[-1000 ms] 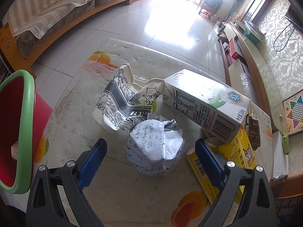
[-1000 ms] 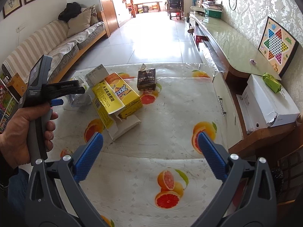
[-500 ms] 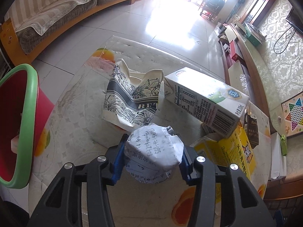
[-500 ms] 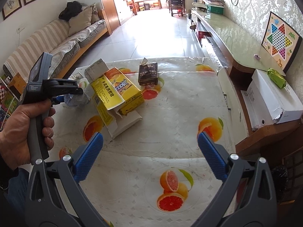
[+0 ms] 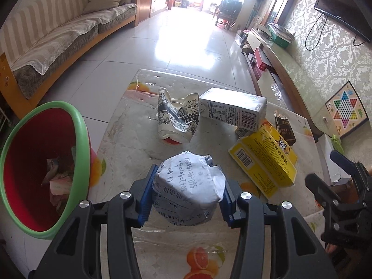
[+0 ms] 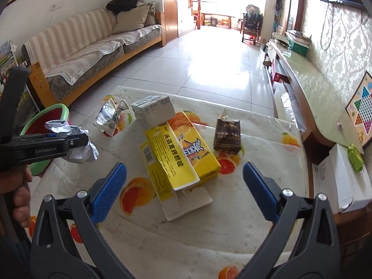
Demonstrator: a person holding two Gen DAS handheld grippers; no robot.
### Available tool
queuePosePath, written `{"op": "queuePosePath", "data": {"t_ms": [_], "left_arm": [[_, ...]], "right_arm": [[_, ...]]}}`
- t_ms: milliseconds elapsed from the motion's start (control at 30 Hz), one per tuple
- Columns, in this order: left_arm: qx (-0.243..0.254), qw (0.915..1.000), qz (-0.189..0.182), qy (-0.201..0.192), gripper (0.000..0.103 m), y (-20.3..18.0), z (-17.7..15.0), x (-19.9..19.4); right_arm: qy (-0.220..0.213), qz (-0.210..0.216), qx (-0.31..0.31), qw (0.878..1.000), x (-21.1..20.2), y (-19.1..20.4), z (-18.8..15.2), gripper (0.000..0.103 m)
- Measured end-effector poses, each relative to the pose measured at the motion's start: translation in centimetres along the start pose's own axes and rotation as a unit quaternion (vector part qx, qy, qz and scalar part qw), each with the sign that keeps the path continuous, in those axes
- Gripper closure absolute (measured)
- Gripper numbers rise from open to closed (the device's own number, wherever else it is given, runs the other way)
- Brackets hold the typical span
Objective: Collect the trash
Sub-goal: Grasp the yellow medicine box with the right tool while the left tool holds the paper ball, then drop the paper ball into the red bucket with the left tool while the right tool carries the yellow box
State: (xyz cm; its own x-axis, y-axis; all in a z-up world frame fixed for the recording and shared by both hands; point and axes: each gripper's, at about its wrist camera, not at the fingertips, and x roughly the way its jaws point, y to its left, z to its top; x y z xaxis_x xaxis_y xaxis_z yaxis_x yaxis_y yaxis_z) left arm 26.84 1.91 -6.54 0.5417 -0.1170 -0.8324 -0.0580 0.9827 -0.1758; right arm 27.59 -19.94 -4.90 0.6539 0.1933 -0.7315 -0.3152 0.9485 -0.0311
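Note:
My left gripper [image 5: 187, 197] is shut on a crumpled ball of white paper with handwriting [image 5: 189, 181], held above the table; from the right wrist view the same paper ball [image 6: 79, 148] hangs in the left gripper's jaws at the left. The red bin with a green rim [image 5: 44, 169] stands to the left of the table, with scraps inside. My right gripper [image 6: 184, 191] is open and empty over the table, facing a torn yellow box [image 6: 176, 160]. On the table also lie a crushed patterned carton [image 5: 177, 122], a white carton [image 5: 232, 109] and a dark brown packet [image 6: 226, 134].
The table wears a fruit-print cloth [image 6: 209, 220]. A striped sofa [image 6: 93, 46] runs along the left wall. A long low cabinet [image 6: 309, 83] lines the right side, and a white box [image 6: 341, 179] sits beside the table's right edge. The right gripper [image 5: 344, 200] shows in the left wrist view.
My left gripper closed on the paper ball and lifted it off the table, drawing back toward the bin side. My right gripper moved forward toward the yellow box, still open.

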Motion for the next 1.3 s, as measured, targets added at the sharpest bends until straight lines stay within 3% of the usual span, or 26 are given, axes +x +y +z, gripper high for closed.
{"op": "queuePosePath", "data": {"t_ms": [300, 533, 633, 667, 867, 1300], "left_arm": [[0.015, 0.9996, -0.016, -0.018, 0.058, 2.8, -2.4, -4.0], [0.014, 0.9993, -0.017, -0.031, 0.058, 4.9, -3.4, -5.8], [0.009, 0.9992, -0.015, -0.036, 0.058, 5.7, -3.4, -6.3], [0.007, 0.9991, -0.016, -0.038, 0.058, 5.9, -3.4, -6.4], [0.007, 0.9988, -0.014, -0.046, 0.058, 6.7, -3.2, -7.0], [0.005, 0.9979, -0.012, -0.064, 0.058, 7.9, -3.7, -8.9]], "right_arm": [[0.028, -0.024, -0.097, 0.995, 4.9, 3.2, 1.1, 0.007], [0.060, -0.053, -0.167, 0.983, 8.2, 5.0, 1.1, 0.027], [0.074, -0.065, -0.181, 0.979, 9.0, 5.2, 0.8, 0.042], [0.082, -0.067, -0.182, 0.978, 9.2, 5.1, 0.6, 0.054], [0.087, -0.080, -0.191, 0.974, 8.8, 5.8, -0.3, 0.065], [0.068, -0.060, -0.132, 0.987, 3.3, 5.7, -0.2, 0.066]]}}
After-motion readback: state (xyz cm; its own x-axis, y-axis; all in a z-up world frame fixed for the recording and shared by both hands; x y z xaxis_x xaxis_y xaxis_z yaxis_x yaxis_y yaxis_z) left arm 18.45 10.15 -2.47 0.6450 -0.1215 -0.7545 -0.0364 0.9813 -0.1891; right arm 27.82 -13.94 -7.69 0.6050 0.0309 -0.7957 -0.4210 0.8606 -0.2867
